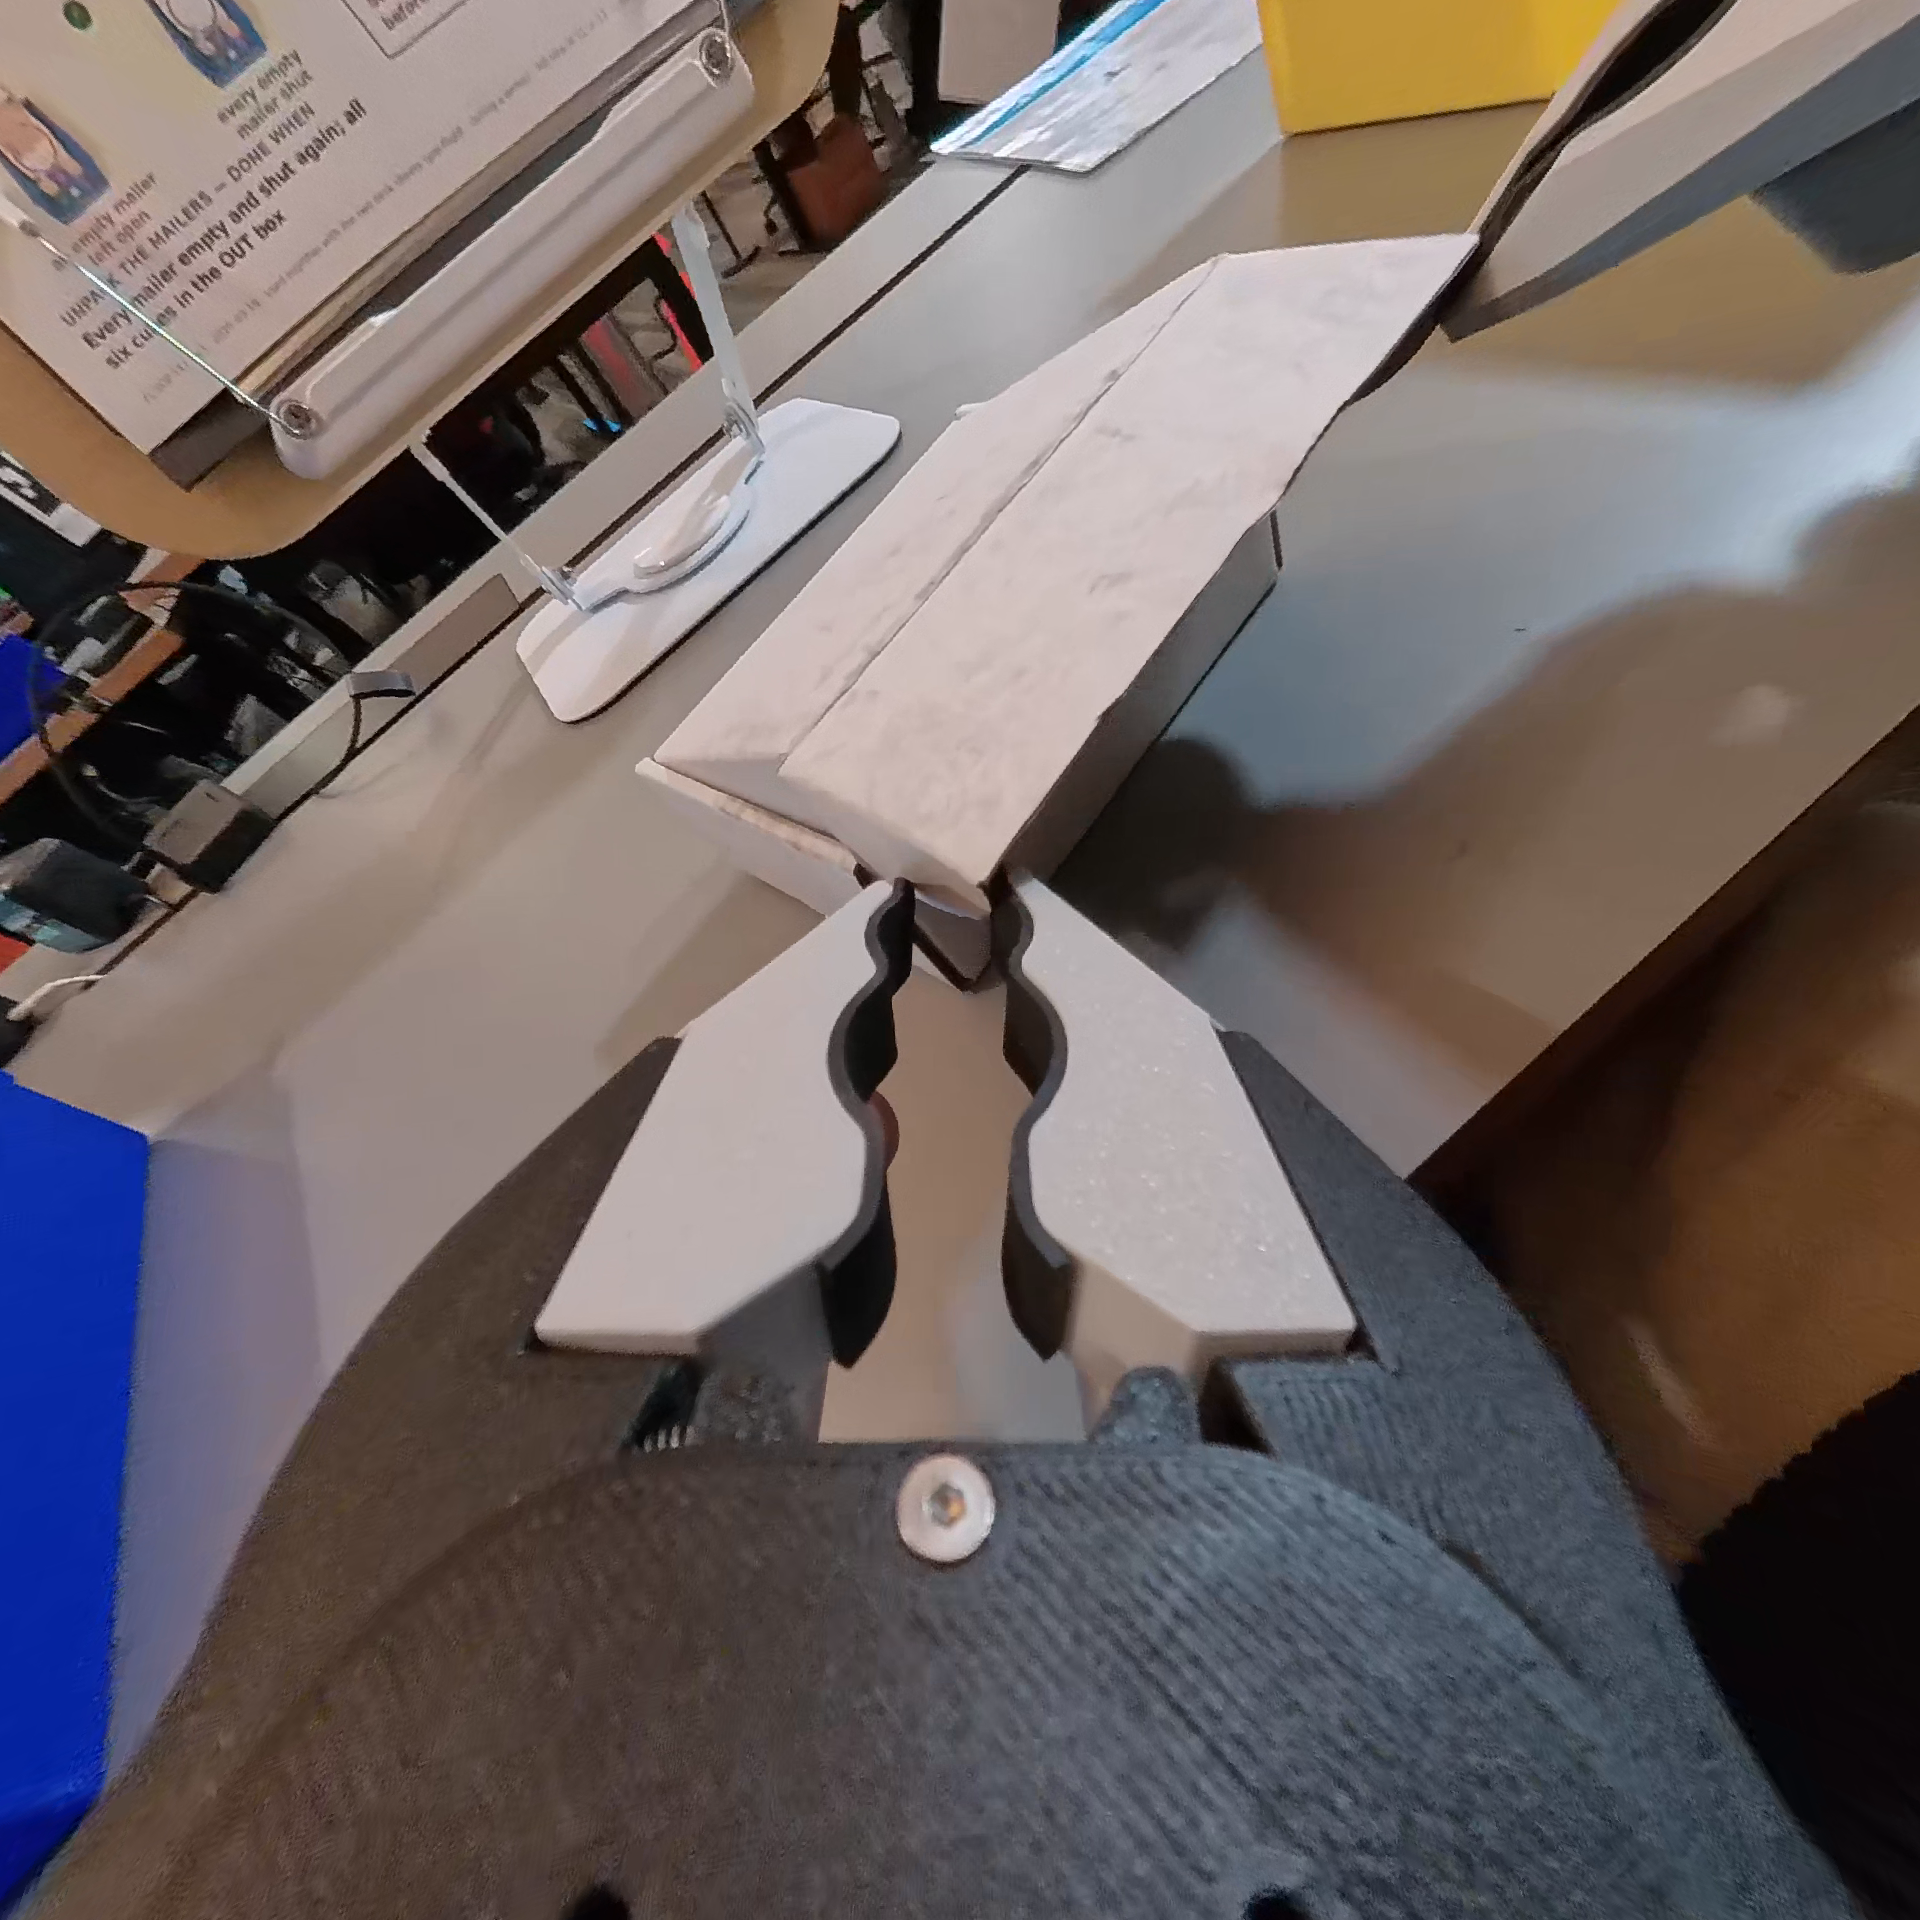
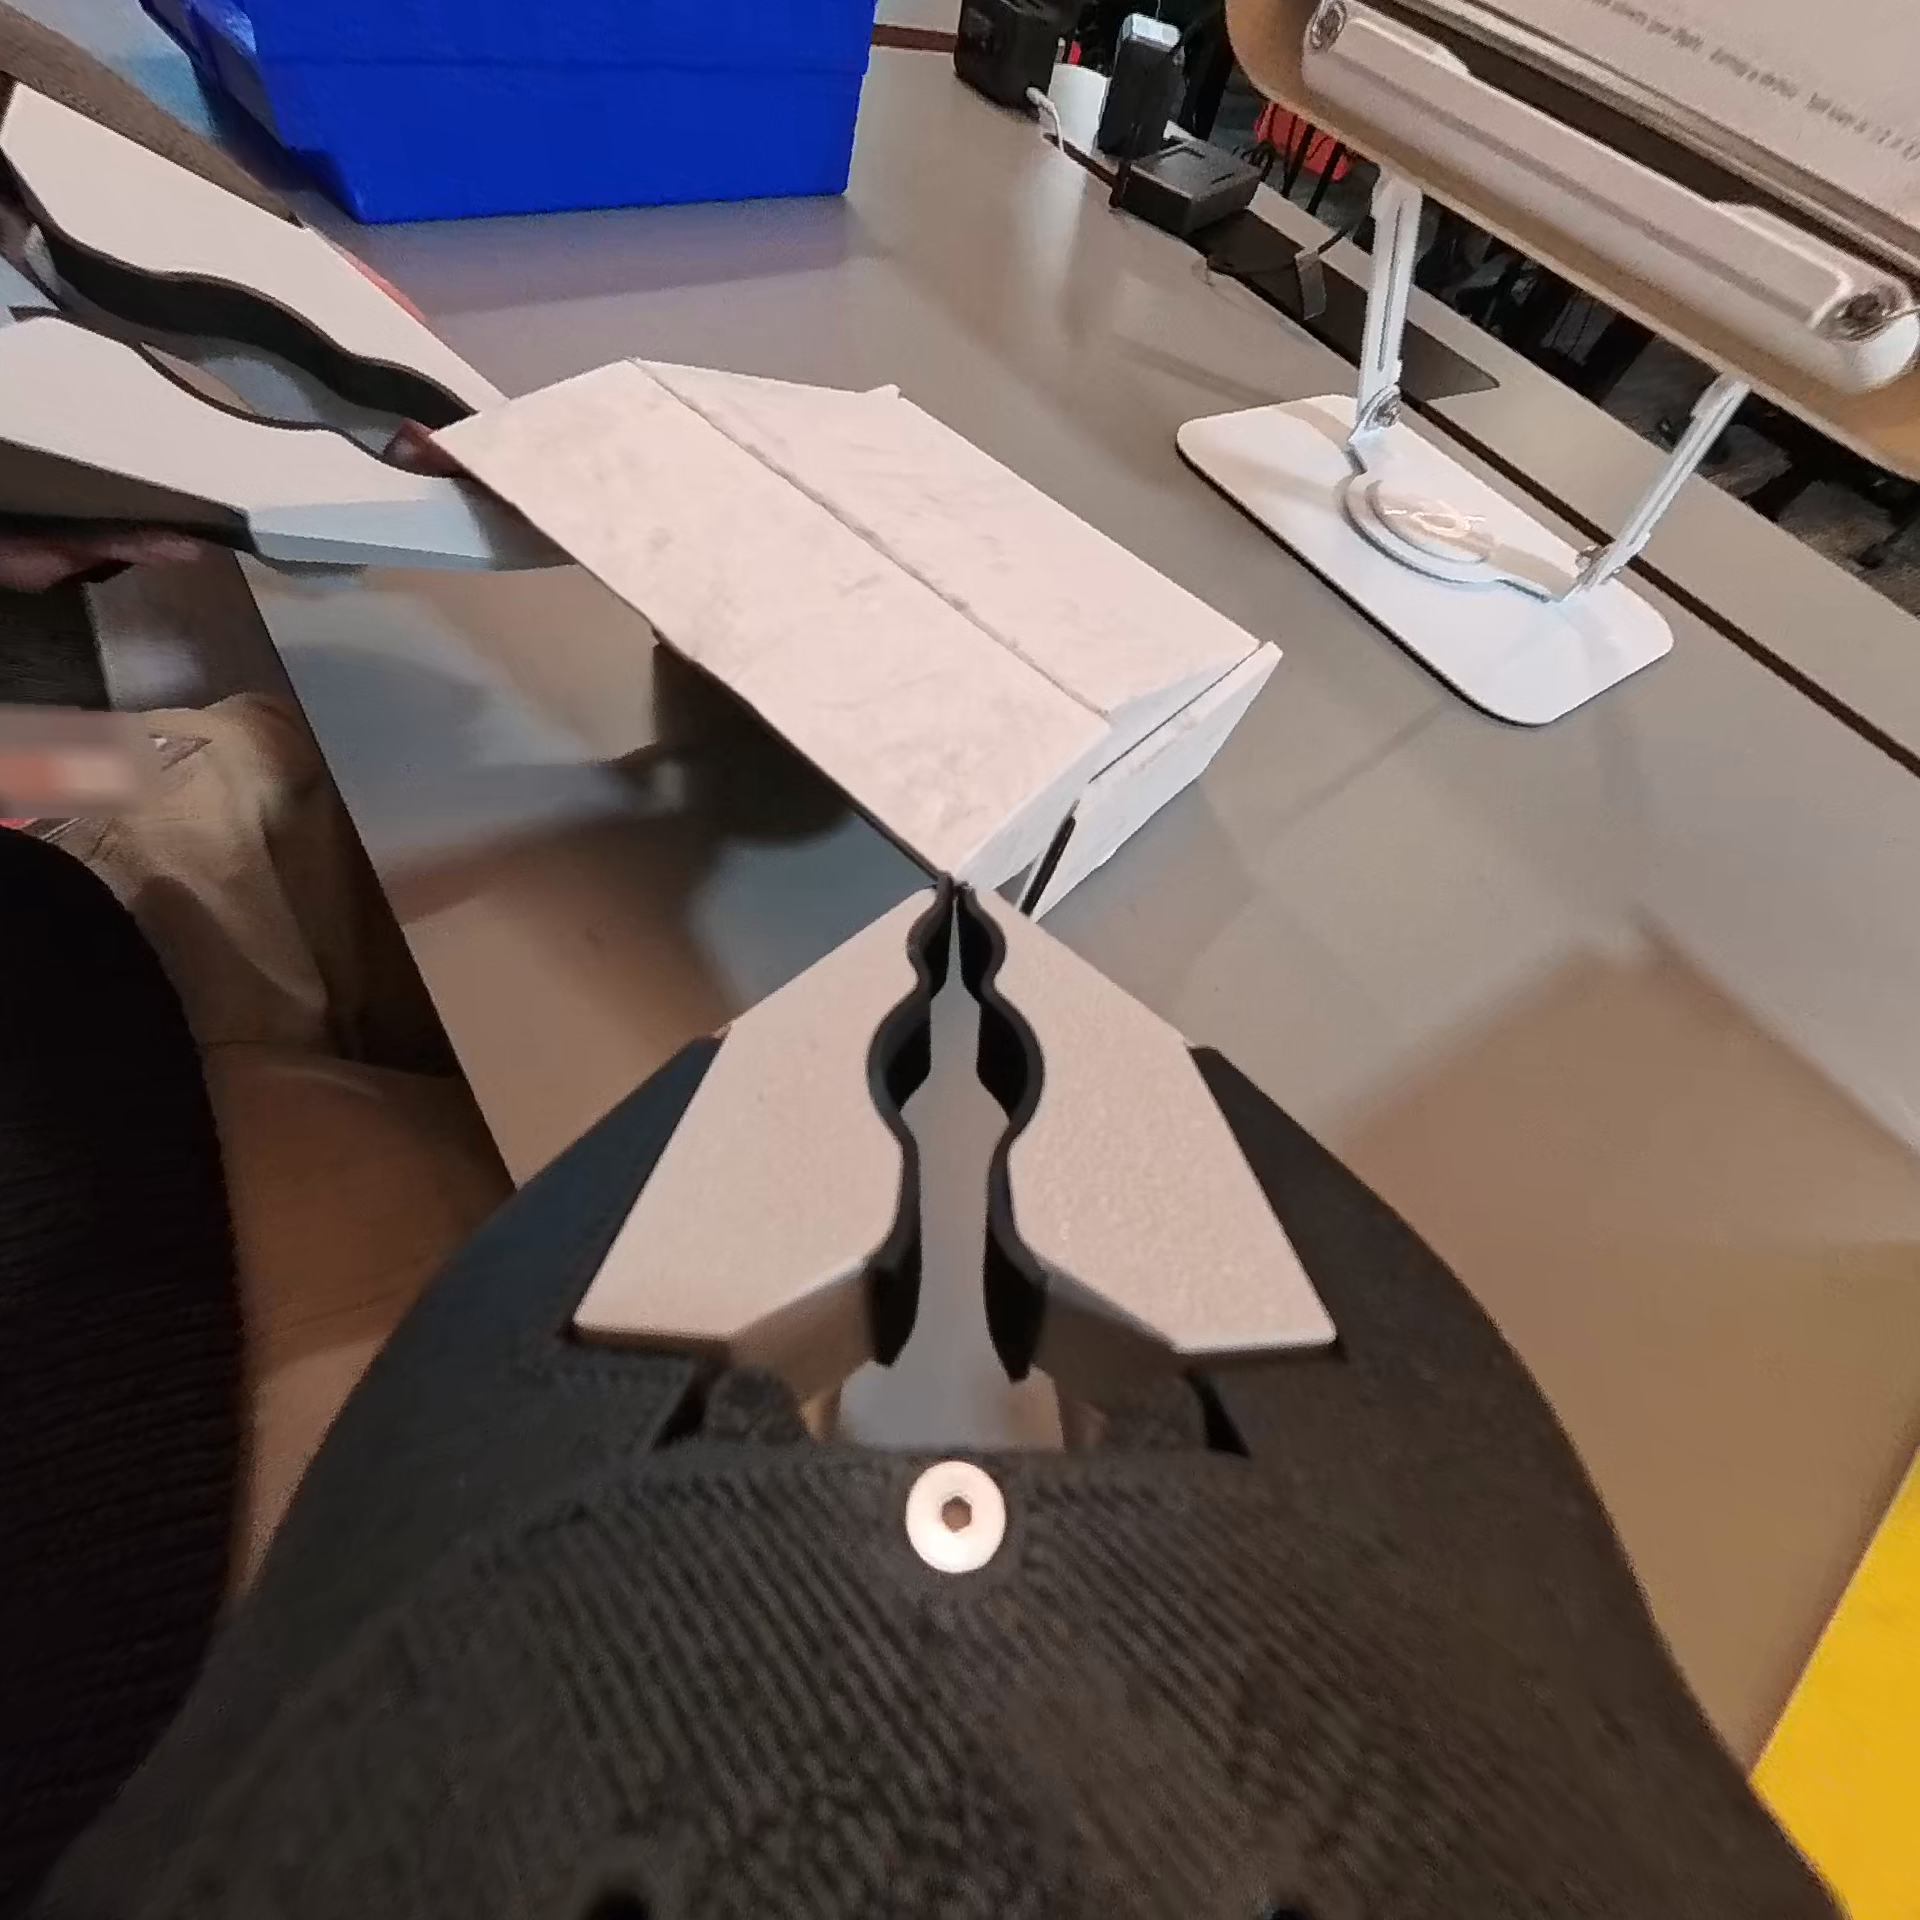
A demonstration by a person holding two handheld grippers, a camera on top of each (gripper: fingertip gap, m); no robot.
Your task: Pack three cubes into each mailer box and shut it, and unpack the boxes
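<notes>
White mailer box [image 1: 997,623] sits on the grey surface [image 1: 1455,582], lid flap raised and held at both front corners. Left hand-held gripper [image 1: 951,914] is clenched on the near corner of the flap; right hand-held gripper [image 2: 954,902] pinches the opposite corner, fingertips nearly together. Likely a two-point hold to fold the lid squarely. Contents hidden. An instruction sheet on a white stand [image 1: 707,582] and the blue bin [image 2: 561,94] behind bear print, not transcribed.

This looks like a lab or office workroom: a long grey laminate table [image 2: 1403,935] carries a printed instruction sheet on a white metal stand [image 1: 717,561], blue [image 2: 582,104] and yellow plastic bins [image 1: 1403,62], and black chargers with cables [image 2: 1164,156].
</notes>
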